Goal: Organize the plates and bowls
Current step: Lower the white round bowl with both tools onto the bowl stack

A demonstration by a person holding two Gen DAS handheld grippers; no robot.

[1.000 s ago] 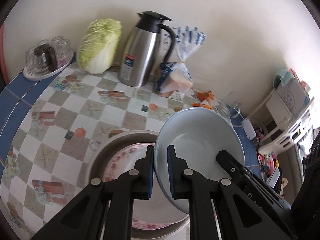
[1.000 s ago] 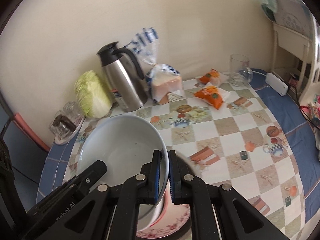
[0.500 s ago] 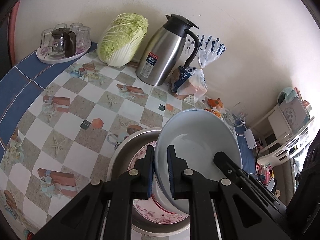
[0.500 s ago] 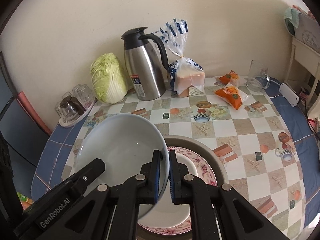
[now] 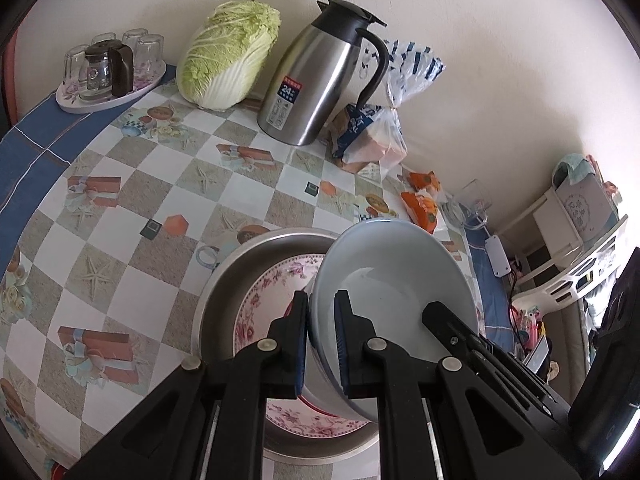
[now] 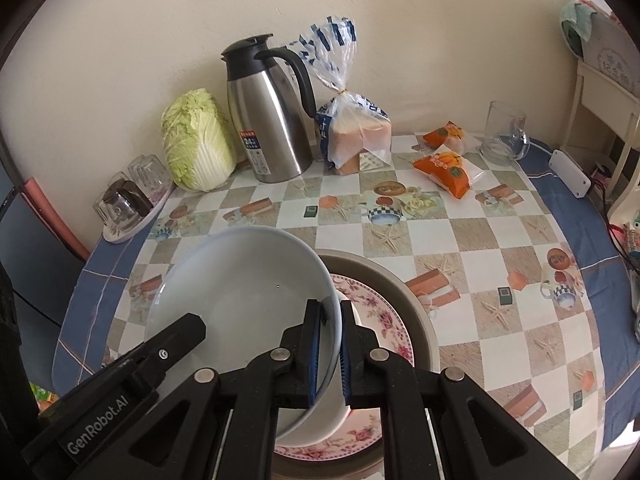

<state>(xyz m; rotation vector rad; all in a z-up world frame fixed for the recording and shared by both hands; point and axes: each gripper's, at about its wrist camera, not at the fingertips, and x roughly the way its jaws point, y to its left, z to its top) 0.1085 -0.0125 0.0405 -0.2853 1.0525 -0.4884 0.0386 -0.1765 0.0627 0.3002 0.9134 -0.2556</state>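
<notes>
Both grippers pinch the rim of one pale blue bowl (image 5: 392,276) on opposite sides and hold it tilted above a floral plate (image 5: 272,300) that lies in a metal basin (image 5: 224,280). My left gripper (image 5: 322,332) is shut on the bowl's left rim. My right gripper (image 6: 330,344) is shut on its right rim; the bowl (image 6: 248,292), plate (image 6: 380,312) and basin (image 6: 420,316) also show in the right wrist view. A white dish under the bowl is mostly hidden.
At the back stand a steel thermos jug (image 5: 320,76), a cabbage (image 5: 228,64), a bread bag (image 5: 372,136) and a tray of glasses (image 5: 108,72). Orange snack packs (image 6: 448,164) and a glass mug (image 6: 504,132) lie at the right. A white shelf (image 5: 580,240) stands beside the table.
Both grippers rose and drew back with the bowl; more of the table, plate and basin shows below. Both grips are unchanged.
</notes>
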